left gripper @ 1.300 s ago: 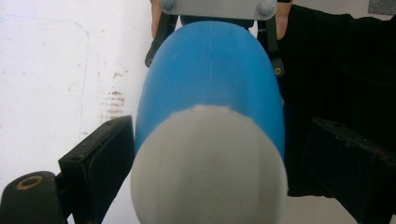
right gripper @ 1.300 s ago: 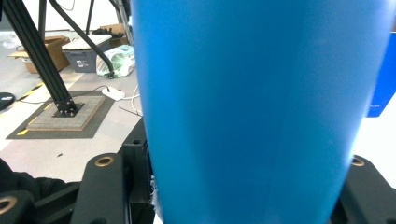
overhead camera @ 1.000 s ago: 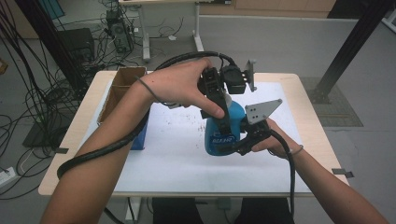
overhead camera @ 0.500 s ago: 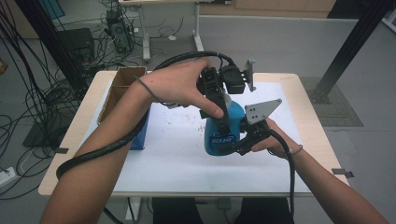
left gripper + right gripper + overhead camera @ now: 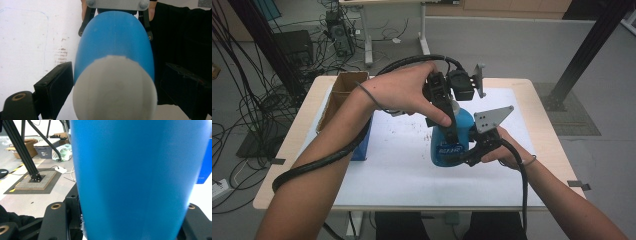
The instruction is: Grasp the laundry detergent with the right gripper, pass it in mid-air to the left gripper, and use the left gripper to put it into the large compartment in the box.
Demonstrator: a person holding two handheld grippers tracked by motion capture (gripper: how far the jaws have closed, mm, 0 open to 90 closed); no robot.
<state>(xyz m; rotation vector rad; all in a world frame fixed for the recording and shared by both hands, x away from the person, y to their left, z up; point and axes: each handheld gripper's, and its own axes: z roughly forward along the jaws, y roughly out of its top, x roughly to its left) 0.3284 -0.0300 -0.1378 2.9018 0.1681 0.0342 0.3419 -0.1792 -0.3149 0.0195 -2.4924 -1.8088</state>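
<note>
Blue bottle [image 5: 451, 140] stands clamped in the right tool [image 5: 475, 150], steadied; the left tool [image 5: 447, 117] has just been closing, jaws apart around its white cap [image 5: 115, 87], likely to unscrew it.

Blue bottle's [image 5: 113, 37] white cap [image 5: 115, 87] between open claw [image 5: 117, 90]
</note>
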